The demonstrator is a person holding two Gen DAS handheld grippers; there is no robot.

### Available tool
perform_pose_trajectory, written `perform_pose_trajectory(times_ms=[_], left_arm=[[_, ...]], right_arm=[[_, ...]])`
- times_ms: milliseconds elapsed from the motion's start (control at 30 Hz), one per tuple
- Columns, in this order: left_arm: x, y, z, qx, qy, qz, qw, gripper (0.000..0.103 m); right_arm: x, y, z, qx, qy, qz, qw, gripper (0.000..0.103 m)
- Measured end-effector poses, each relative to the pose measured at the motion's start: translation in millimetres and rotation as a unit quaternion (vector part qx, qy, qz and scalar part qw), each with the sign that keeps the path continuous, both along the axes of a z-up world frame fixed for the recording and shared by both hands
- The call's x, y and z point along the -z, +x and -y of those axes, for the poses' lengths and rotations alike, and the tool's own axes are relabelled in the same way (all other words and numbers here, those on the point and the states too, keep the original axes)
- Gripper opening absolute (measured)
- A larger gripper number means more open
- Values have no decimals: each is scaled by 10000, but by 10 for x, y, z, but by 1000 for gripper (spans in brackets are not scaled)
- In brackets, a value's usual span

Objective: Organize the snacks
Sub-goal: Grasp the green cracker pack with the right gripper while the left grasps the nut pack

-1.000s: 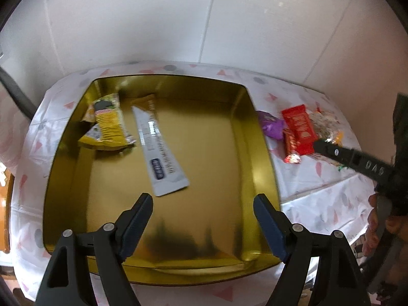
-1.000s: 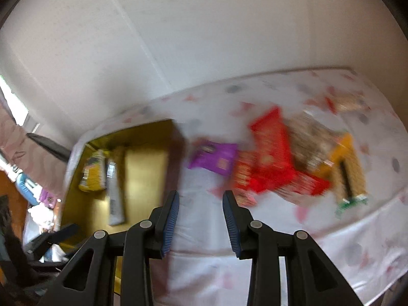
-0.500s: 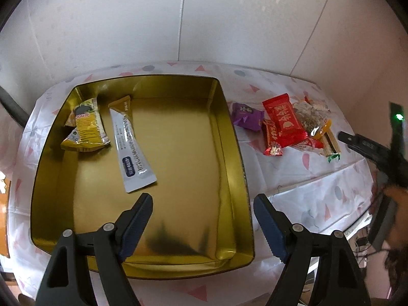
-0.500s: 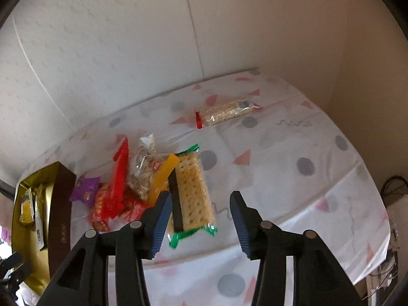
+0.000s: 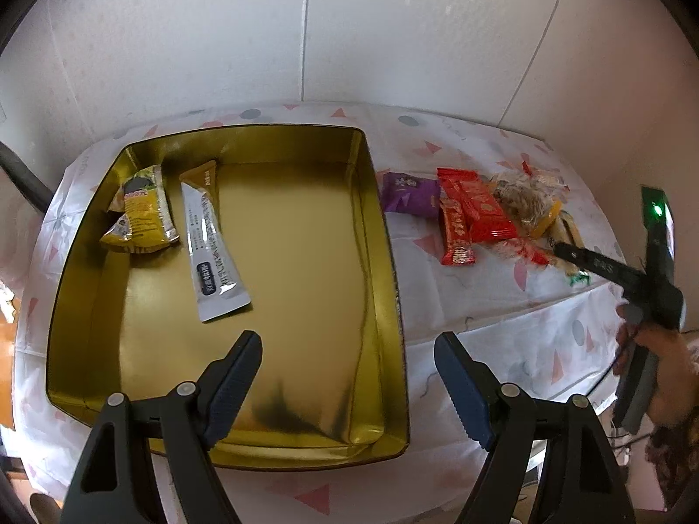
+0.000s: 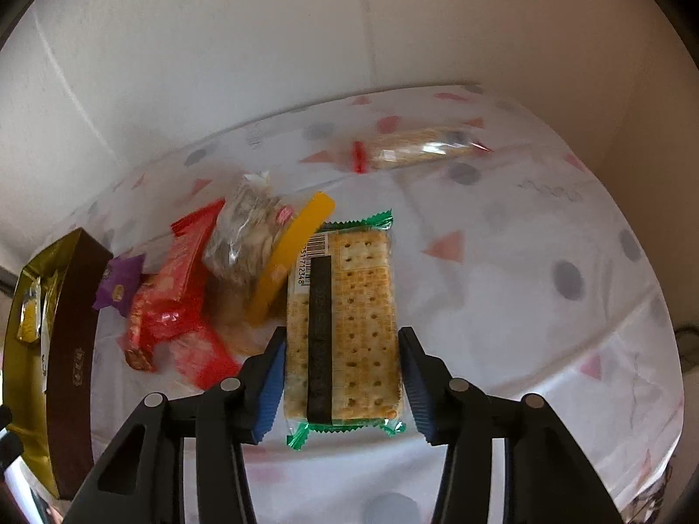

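Right gripper point(image 6: 340, 375) lowered with jaws apart astride cracker pack point(image 6: 343, 332), left gripper point(image 5: 349, 371) spread wide above gold tray point(image 5: 380, 236)

My left hand-held gripper point(image 5: 348, 375) hangs with its blue-padded fingers point(image 5: 233, 375) spread wide, gripping nothing. My right hand-held gripper point(image 6: 340, 382) reaches out low at the far right, its jaws parted with one pad on each side, and my right hand point(image 5: 651, 362) wraps its handle.
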State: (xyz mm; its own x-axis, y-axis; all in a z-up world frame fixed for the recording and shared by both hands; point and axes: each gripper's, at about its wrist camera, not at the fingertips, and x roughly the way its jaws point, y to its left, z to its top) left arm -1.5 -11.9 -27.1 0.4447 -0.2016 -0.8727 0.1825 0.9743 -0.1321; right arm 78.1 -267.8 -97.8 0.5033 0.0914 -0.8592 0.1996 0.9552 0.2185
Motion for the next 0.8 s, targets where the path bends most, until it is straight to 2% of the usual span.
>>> perform_pose_trajectory(times_ms=[233, 300, 600, 700, 800], left_arm=[[8, 94, 298, 255, -11, -47, 9997, 82], [5, 116, 413, 386, -24, -66, 9992, 82], [-23, 385, 1114, 998, -167, -215, 9946, 82], [-14, 544, 1366, 1078, -284, -344, 9932, 86], [5, 744, 1583, 959, -489, -578, 9925, 90]], right_arm=[[173, -413, 543, 916, 370, -36, 9951, 49], [185, -468, 643, 1010, 413, 22, 9940, 48], [202, -549, 514, 583, -165, 167, 9980, 49], [193, -573, 479, 465, -370, 234, 9980, 49], [195, -596, 434, 334, -571, 286, 9974, 49]])
